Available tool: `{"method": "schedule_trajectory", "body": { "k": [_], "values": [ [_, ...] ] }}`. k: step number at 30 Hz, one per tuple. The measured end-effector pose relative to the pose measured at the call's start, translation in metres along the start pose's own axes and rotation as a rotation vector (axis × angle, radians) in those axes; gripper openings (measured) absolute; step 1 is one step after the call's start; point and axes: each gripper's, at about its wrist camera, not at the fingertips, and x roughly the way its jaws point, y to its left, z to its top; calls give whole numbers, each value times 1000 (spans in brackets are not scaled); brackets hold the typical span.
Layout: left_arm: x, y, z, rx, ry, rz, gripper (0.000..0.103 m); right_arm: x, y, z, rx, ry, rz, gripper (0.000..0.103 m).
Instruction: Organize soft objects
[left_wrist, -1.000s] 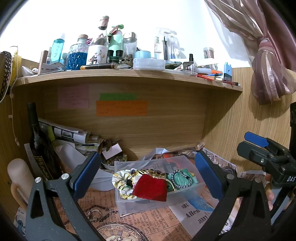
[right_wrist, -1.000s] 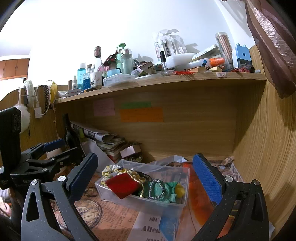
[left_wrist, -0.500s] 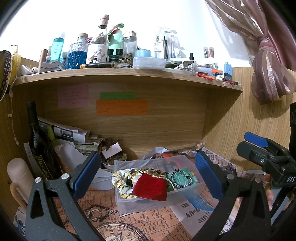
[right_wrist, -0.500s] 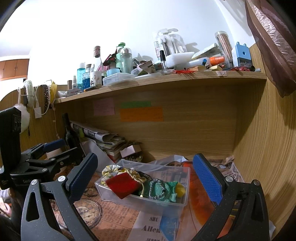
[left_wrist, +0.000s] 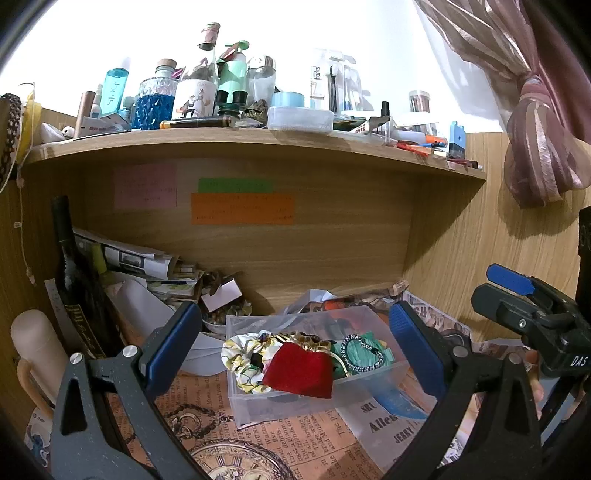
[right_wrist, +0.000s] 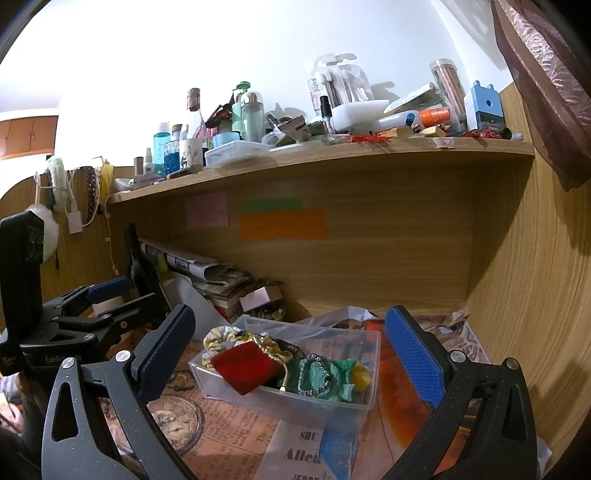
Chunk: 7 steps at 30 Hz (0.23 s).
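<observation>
Wooden desk alcove, newsprint-covered: clear plastic bin (left_wrist: 314, 397) holding red velvet pouch (left_wrist: 299, 371), scrunchies. Left gripper (left_wrist: 295, 343) and right gripper (right_wrist: 290, 347) splayed, empty. Unchanged from a second ago; sorting apparently complete.

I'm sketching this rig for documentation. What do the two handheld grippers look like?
Both the left gripper and right gripper are matte black speckled frames with triangular cut-outs, silver screws and blue textured finger pads. White lettering marks their bodies.
</observation>
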Motion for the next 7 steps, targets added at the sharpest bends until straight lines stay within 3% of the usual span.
{"method": "schedule_trajectory", "body": {
  "k": [7],
  "values": [
    [2, -1, 0, -2, 10, -5, 103, 6, 3, -3, 6, 17, -1, 103]
  ]
}}
